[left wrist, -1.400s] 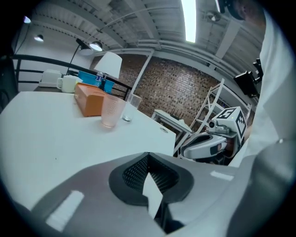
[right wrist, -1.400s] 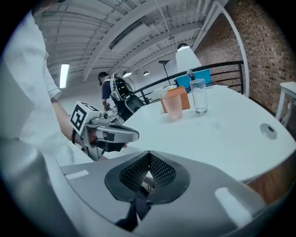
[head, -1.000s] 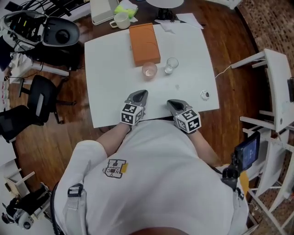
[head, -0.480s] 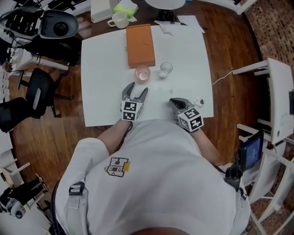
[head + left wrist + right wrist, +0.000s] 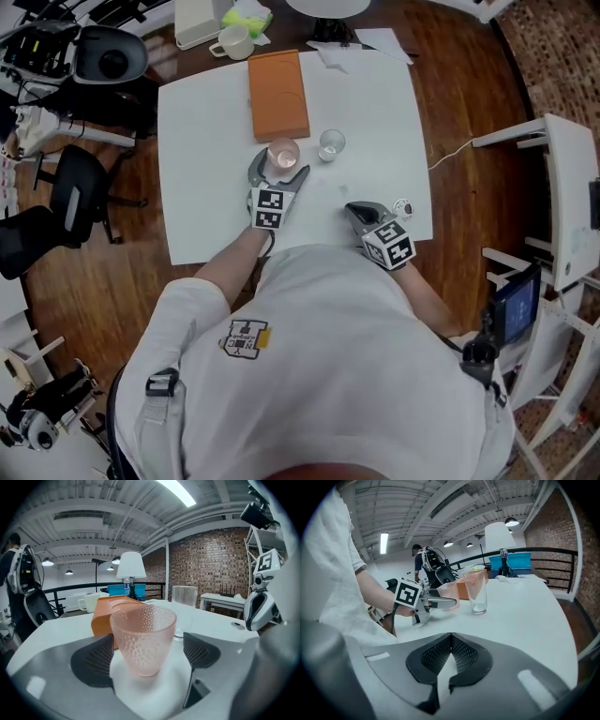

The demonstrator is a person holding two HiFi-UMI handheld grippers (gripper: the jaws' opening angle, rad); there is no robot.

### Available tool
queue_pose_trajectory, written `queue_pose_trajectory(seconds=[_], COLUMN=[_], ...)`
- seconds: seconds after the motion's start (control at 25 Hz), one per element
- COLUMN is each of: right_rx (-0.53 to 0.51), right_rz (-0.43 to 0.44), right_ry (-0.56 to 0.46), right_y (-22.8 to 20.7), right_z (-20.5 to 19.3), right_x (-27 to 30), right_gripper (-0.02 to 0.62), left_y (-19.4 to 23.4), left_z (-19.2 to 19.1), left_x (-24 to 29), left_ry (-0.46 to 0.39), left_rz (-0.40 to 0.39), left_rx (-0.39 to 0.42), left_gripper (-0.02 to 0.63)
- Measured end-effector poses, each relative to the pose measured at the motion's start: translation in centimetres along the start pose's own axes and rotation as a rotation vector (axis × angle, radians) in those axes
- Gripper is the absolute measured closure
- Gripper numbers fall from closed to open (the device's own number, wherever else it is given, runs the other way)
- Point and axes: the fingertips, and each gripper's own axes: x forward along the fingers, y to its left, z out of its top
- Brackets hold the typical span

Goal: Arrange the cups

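While the left tongs (image 5: 279,169) are standing at full spread, their jaws having just been opening, the pink dimpled cup (image 5: 143,637) is sitting upright between the two pads on the white counter (image 5: 197,141). Nothing is gripping it yet. The right-hand pad is standing clearly off the cup wall. The left-hand pad is lying very close to it, and I cannot tell whether it is touching.

The cup's axis is running vertical, mouth up, and it is tapering toward the foot. It is lying dead ahead of the left tongs, already inside their span. An orange box (image 5: 277,94) is sitting just beyond it.

The right tongs (image 5: 451,653) are staying out of it: jaws closed together, holding nothing, positioned near the counter's near edge. A clear glass cup (image 5: 477,592) is standing ahead of them, just beside the pink one and apart from it.

Judgement: the left hand is the nearer one and is looking set for a squeeze. The tapered wall is making a low grip liable to slide.
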Motion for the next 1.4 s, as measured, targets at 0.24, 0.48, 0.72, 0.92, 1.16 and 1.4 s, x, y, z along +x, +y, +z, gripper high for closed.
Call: queue_pose_trajectory(seconds=[0.24,0.48,0.72,0.92,1.16,1.4], right_rx=[0.013,0.03,0.035,0.039,0.039,0.051], right_rz=[-0.018,-0.026,-0.038,-0.038,-0.028,-0.026], right_ry=[-0.002,0.003,0.001,-0.004,-0.02,-0.04], right_y=[-0.9,-1.0,-0.8,-0.4,0.9,2.0], right_z=[0.1,0.0,-0.1,0.0,0.4,1.2], right_x=[-0.2,0.1,0.3,0.5,1.5,2.1], right_gripper=[0.595,0.595,0.595,0.595,0.595,0.595], left_y=[1.1,1.0,1.2,1.0,0.9,1.2], left_z=[0.7,0.9,-0.3,0.5,2.7,6.0], left_x=[1.2,1.3,1.6,1.2,0.1,-0.8], left_ry=[0.006,0.003,0.016,-0.003,-0.035,-0.05], left_rz=[0.048,0.024,-0.001,-0.021,-0.062,-0.127], left_rx=[-0.01,0.01,0.0,0.011,0.025,0.051], left_gripper=[0.219,0.225,0.229,0.229,0.229,0.229])
